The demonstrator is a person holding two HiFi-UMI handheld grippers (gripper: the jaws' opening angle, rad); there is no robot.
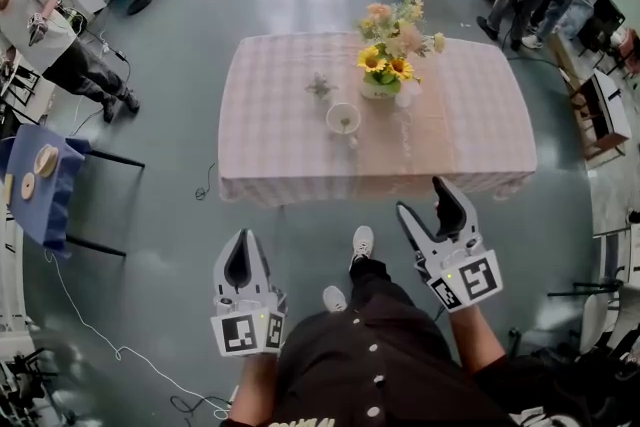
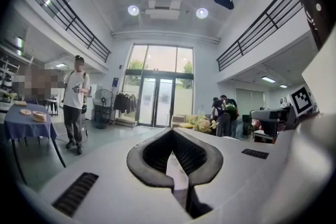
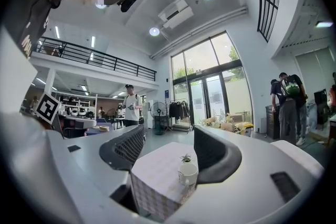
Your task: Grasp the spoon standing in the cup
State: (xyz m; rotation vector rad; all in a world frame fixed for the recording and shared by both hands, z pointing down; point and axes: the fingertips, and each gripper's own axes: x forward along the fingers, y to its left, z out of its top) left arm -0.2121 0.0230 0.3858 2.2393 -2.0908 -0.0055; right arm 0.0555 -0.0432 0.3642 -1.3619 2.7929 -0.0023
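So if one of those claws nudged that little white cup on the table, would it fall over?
Quite possibly. The white cup looks small and light, so a sideways nudge could tip or slide it. It stands on a tablecloth, which might bunch and drag it along. It looks glazed and hard, so probably slippery and breakable.

Flower vase on checked table

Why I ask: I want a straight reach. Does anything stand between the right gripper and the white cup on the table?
Nothing visible does. The right gripper, jaws apart, hangs short of the table's near edge; the white cup stands in the open ahead. The flower vase and small plant stand beyond the cup.
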